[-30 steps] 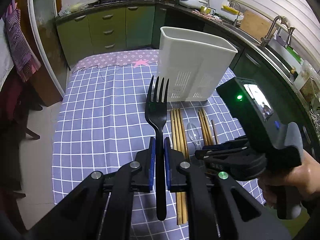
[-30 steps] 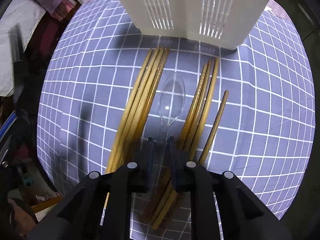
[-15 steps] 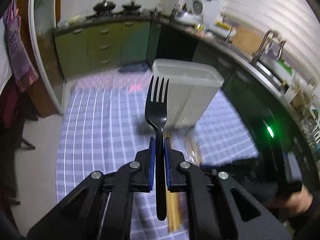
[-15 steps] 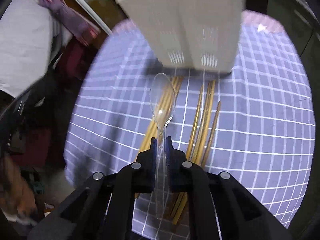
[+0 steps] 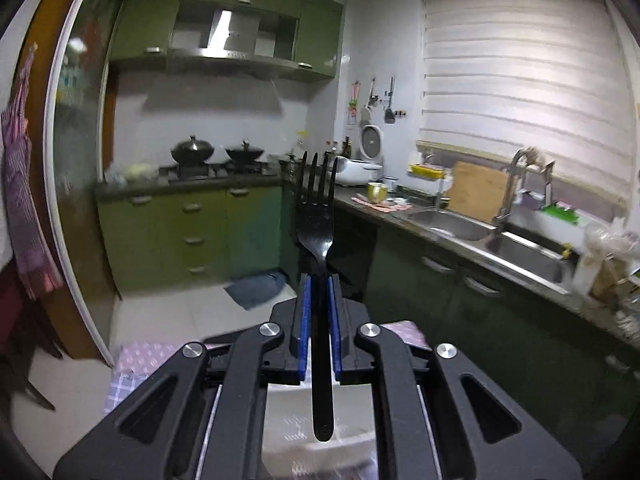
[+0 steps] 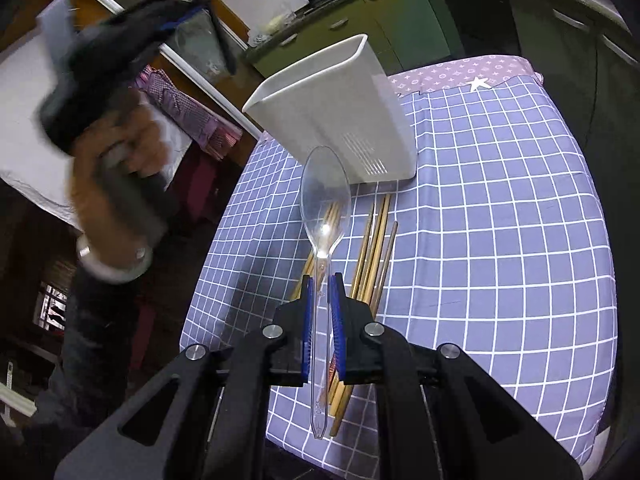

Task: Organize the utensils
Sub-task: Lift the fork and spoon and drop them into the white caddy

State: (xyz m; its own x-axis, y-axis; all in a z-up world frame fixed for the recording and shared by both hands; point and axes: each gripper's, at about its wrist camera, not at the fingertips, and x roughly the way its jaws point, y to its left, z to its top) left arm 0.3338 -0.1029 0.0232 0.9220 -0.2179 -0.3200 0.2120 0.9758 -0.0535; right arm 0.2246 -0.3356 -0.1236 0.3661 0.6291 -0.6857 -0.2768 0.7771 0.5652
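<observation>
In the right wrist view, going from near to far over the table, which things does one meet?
Right gripper holding the clear plastic spoon → bundle of wooden chopsticks → white slotted plastic utensil holder.

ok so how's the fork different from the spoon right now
The fork is opaque black with tines; the spoon is clear plastic with a smooth oval bowl. The fork is clamped in the left tool, facing the kitchen counters; the spoon is in the right tool, above the chopsticks and white holder. Both are gripped by the handle, heads pointing forward.
</observation>
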